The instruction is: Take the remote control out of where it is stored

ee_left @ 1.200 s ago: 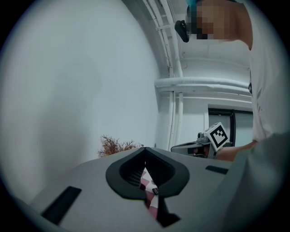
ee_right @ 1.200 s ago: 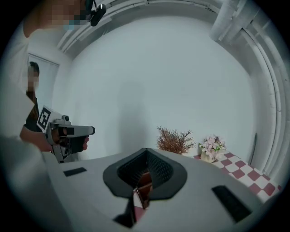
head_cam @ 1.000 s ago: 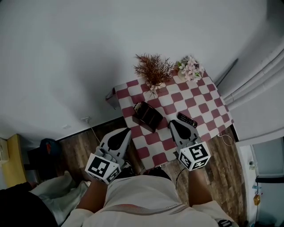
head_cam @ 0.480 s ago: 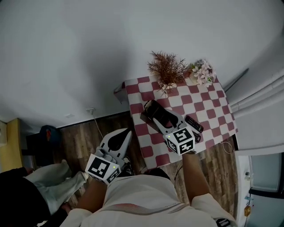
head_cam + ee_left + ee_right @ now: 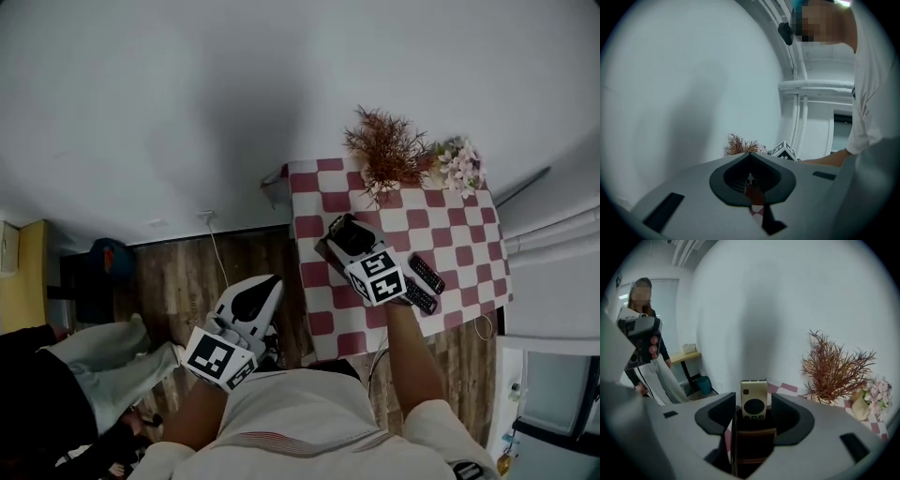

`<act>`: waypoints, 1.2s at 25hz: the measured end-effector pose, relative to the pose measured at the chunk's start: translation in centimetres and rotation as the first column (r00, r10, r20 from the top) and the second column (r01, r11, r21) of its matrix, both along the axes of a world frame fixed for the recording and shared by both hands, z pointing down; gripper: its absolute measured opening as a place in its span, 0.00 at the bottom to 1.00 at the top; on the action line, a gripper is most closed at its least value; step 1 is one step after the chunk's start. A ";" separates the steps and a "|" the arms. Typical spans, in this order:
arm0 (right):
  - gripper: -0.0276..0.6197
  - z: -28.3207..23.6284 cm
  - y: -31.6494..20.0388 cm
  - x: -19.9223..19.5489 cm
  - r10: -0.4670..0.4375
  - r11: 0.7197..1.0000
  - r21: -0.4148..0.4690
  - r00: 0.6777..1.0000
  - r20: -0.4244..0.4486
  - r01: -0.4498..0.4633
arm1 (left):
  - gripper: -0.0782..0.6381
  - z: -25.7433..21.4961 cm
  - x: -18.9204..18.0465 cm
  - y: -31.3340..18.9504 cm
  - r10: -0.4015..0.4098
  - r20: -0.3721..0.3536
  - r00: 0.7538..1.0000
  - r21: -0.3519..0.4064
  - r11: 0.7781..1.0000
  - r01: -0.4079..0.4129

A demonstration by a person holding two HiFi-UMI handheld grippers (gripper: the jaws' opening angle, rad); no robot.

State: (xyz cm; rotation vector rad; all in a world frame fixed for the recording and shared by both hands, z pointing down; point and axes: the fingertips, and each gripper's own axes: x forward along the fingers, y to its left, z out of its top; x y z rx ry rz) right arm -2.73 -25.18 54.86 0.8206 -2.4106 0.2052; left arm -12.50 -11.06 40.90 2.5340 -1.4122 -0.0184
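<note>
The tabletop in the upper right of the head view is wearing a cloth of red and white squares. At its far edge a dry, rust-coloured bush with thin bristly twigs is standing beside a small bunch of pale pink flowers. Two slim black remotes are lying side by side near the right edge of the cloth.

Against the earlier picture, the right gripper is no longer sitting at the near edge of the tabletop but is reaching over the dark holder in the middle of the cloth. Its jaws have just been opening and are now standing wide apart, with the top of the remote control between them, and the pads are not touching it. Before, only one black remote was showing beside this gripper.

The remote control is a flat, cream rectangle with a dark round pad and a row of small buttons under it. It is standing upright in the brown, box-shaped holder, with only its upper part sticking out.

The left gripper is hanging over the wooden floor at the lower left, its grey jaws together and holding nothing.
</note>
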 end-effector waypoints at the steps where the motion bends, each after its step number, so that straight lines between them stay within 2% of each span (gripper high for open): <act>1: 0.39 0.4 -0.2 -0.1 -0.005 1.000 -0.007 1.000 -0.007 0.005 | 0.12 0.2 -0.1 0.0 -0.003 -0.001 1.000 -0.004 1.000 0.003; 11: 0.35 2.1 -0.6 -0.7 -0.020 1.000 -0.008 1.000 -0.017 0.020 | 0.12 0.6 0.2 -0.5 0.017 -0.006 1.000 -0.020 1.000 -0.017; 13: 0.35 1.4 -0.5 -0.5 -0.018 1.000 0.008 1.000 0.007 0.018 | 0.12 0.6 0.5 -0.5 0.025 -0.005 1.000 -0.019 1.000 -0.025; 18: 0.34 -3.3 -0.1 0.4 0.015 0.997 0.078 0.991 0.131 -0.025 | 0.12 0.4 1.0 -0.7 0.044 -0.005 0.999 -0.020 0.999 -0.045; 22: 0.34 -7.9 1.5 2.3 0.033 0.989 0.133 0.977 0.210 -0.062 | 0.12 0.1 1.9 -0.7 0.066 -0.008 0.998 -0.011 0.998 -0.066; 25: 0.34 -10.4 3.5 4.5 0.037 0.988 0.139 0.970 0.239 -0.072 | 0.12 -0.3 2.7 -0.8 0.087 -0.011 0.996 -0.004 0.996 -0.087; 28: 0.34 -11.8 6.1 7.4 0.055 0.988 0.129 0.974 0.220 -0.084 | 0.12 -0.5 3.4 -0.7 0.110 -0.014 0.994 -0.003 0.994 -0.111; 30: 0.34 -11.8 7.6 9.3 0.077 0.988 0.117 0.983 0.169 -0.097 | 0.12 -0.4 4.0 -0.8 0.126 -0.019 0.992 -0.006 0.992 -0.126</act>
